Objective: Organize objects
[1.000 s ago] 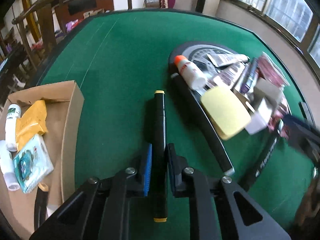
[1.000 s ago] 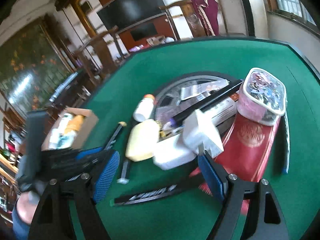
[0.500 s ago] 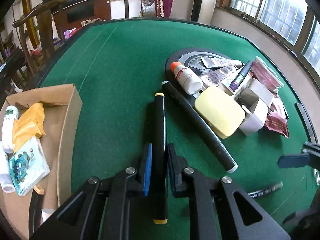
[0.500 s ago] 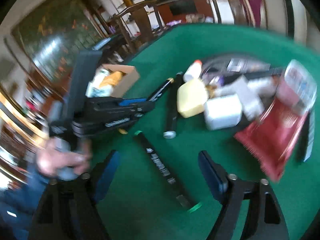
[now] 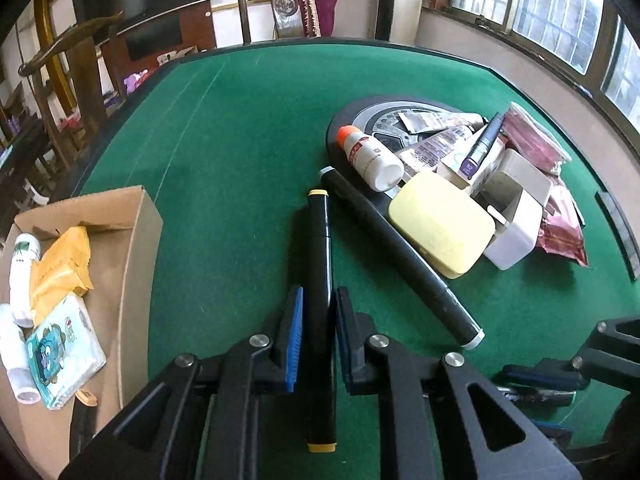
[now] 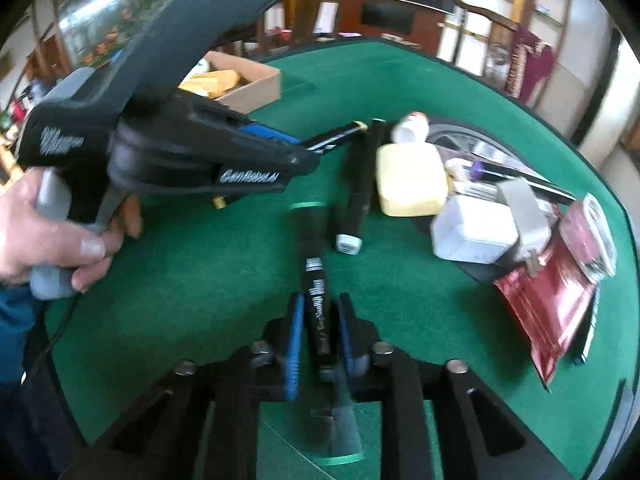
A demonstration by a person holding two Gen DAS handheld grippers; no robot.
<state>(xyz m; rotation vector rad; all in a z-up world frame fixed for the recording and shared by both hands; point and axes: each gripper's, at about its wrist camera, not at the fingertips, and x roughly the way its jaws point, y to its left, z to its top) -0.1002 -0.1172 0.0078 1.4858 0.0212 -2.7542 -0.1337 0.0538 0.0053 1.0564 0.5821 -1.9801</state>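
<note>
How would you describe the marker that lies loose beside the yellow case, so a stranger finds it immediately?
Start at the pile of small items on the green table. Along the near left side of the pale yellow case lies a long black marker, touching nothing that grips. Unlike the yellow-capped marker in the left gripper, its end caps are white-grey.

the right wrist view is smearing, so the lettering on the green-capped marker (image 6: 316,304) is staying unreadable. the left gripper (image 6: 308,152) is covering most of the yellow-capped marker (image 6: 340,133) and part of the cardboard box (image 6: 256,88). the frame edge is cutting off the box's near end (image 5: 60,432). the pile is burying the round tray (image 5: 360,112).
</note>
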